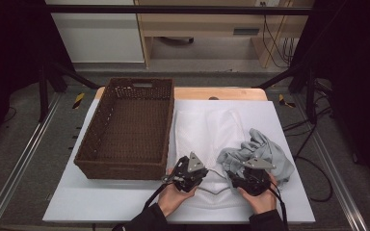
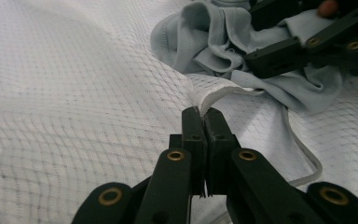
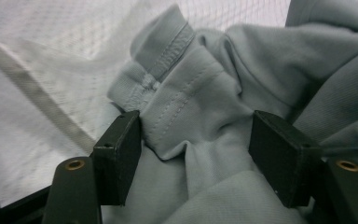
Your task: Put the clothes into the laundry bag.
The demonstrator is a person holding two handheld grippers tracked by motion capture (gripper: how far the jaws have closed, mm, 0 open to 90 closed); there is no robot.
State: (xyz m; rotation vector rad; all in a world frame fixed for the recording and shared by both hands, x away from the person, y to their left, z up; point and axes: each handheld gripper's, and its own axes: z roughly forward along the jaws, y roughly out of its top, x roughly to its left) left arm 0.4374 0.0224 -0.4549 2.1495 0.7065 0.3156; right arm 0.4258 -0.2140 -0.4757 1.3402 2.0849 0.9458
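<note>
Left claw (image 2: 204, 116) pinches the mesh bag's hem (image 2: 223, 93); right claw (image 3: 196, 154), jaws apart around the grey garment (image 3: 205, 93), should bite deeper.

The work surface is a white board (image 1: 125, 202) laid on a pale wooden table (image 1: 221, 93), whose far edge shows beyond the board, ahead of the hand-held grippers. The floor (image 1: 29, 144) on both sides is grey carpet. Metal rails (image 1: 14, 168) run along the floor left and right of the table. Black frame struts (image 1: 58, 72) slant up at both far corners, and a black bar (image 1: 173, 9) crosses overhead. Farther ahead stand a white cabinet (image 1: 96, 38) and light wooden furniture (image 1: 207, 29). Black cables (image 1: 274, 43) hang at the far right. Both side margins are dark.
</note>
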